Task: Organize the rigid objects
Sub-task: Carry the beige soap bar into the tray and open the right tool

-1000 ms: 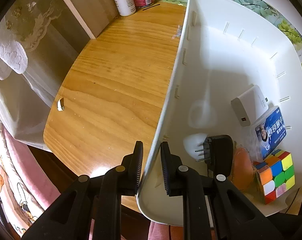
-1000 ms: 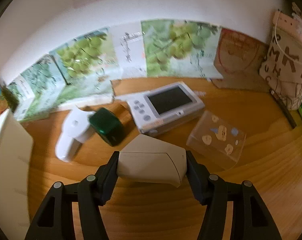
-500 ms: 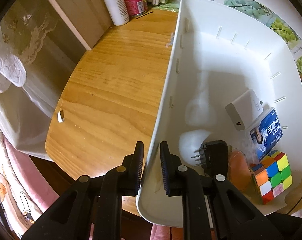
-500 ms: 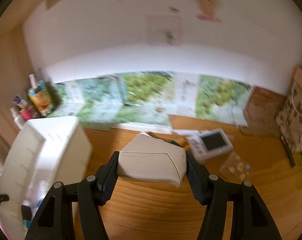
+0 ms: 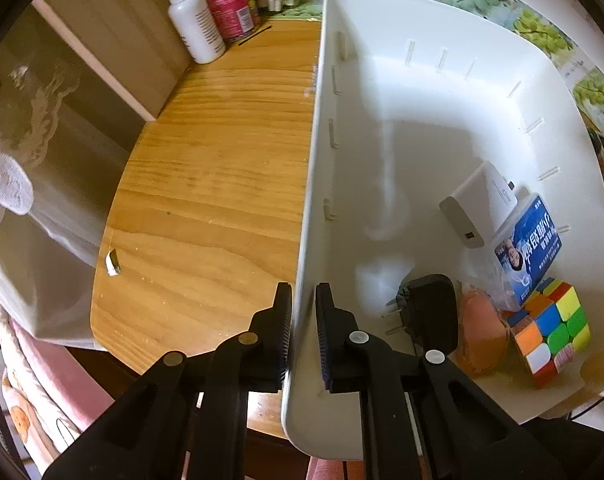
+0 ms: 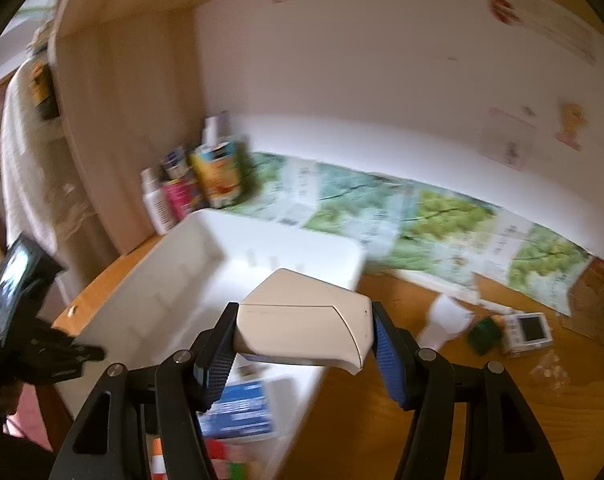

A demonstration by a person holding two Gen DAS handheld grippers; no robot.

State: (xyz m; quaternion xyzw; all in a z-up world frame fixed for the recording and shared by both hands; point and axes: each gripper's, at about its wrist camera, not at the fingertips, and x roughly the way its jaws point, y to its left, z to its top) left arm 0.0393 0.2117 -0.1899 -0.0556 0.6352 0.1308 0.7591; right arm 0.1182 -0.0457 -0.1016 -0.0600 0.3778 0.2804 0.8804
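A white plastic bin (image 5: 381,100) stands on the wooden table (image 5: 222,160). My left gripper (image 5: 302,320) straddles its left wall near the front corner, jaws closing and pinching the wall. Piled in the bin's near right corner are a white charger (image 5: 473,208), a blue box (image 5: 525,248), a colour cube (image 5: 549,328), a black plug adapter (image 5: 429,312) and an orange item (image 5: 481,332). My right gripper (image 6: 303,344) is shut on a cream wedge-shaped object (image 6: 302,320), held in the air over the bin (image 6: 206,272), above its right side.
A white spray bottle (image 5: 194,20) and a pink can (image 5: 230,4) stand at the back left by a wooden panel. On the table right of the bin lie a white dispenser (image 6: 445,320), a green block (image 6: 481,334), a screen device (image 6: 527,332) and a clear packet (image 6: 549,372).
The right gripper has risen and swung left with the cream object, from above the table items to over the bin. The left gripper rolled slightly while staying on the bin wall.
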